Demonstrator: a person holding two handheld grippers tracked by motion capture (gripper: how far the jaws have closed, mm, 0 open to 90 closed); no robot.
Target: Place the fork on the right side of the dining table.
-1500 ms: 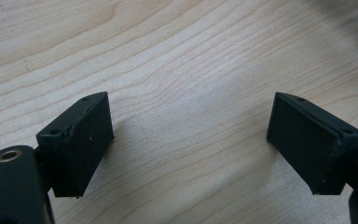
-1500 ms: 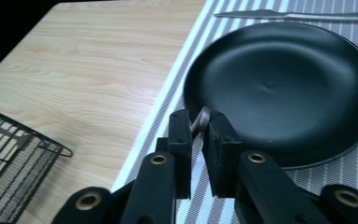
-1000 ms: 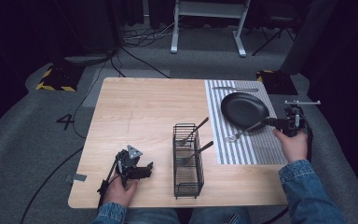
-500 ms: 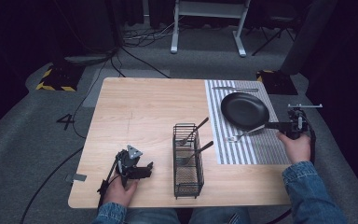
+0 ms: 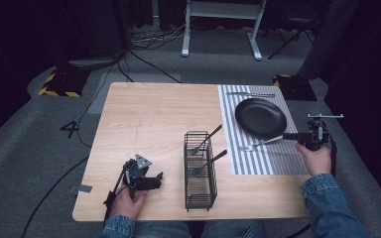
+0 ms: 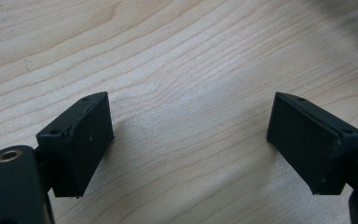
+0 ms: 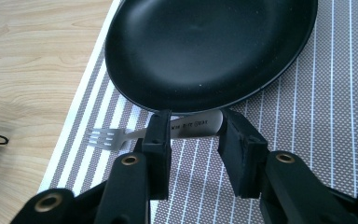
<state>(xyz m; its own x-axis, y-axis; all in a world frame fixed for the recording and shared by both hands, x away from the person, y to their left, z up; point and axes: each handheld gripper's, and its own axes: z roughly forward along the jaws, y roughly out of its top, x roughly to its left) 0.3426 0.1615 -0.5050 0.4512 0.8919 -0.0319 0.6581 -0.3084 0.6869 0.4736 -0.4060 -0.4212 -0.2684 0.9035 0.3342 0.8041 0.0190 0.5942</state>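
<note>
Dark floor and cables surround a pale wooden table (image 5: pixel 149 114), with a grey-and-white striped placemat (image 5: pixel 263 161) along its right edge. Near the front-left corner the left gripper (image 5: pixel 149 181) rests low over bare wood, its jaws spread wide with nothing between them. Just right of the front edge's middle stands a black wire cutlery basket (image 5: pixel 200 171) with two dark-handled forks (image 5: pixel 206 139) leaning out of it. On the mat lies a round black plate (image 5: pixel 260 117), and a silver utensil (image 5: pixel 250 94) lies at the mat's far edge. A silver stamped-handle fork (image 7: pixel 121 136) lies flat on the mat against the plate's near rim, tines pointing toward the basket. The right gripper (image 7: pixel 193 140), at the right edge, has its jaws on either side of the fork's handle; they have just been opening, and the pads now stand clear of the metal. The place setting looks partly done: one fork laid, two apparently waiting in the basket.
</note>
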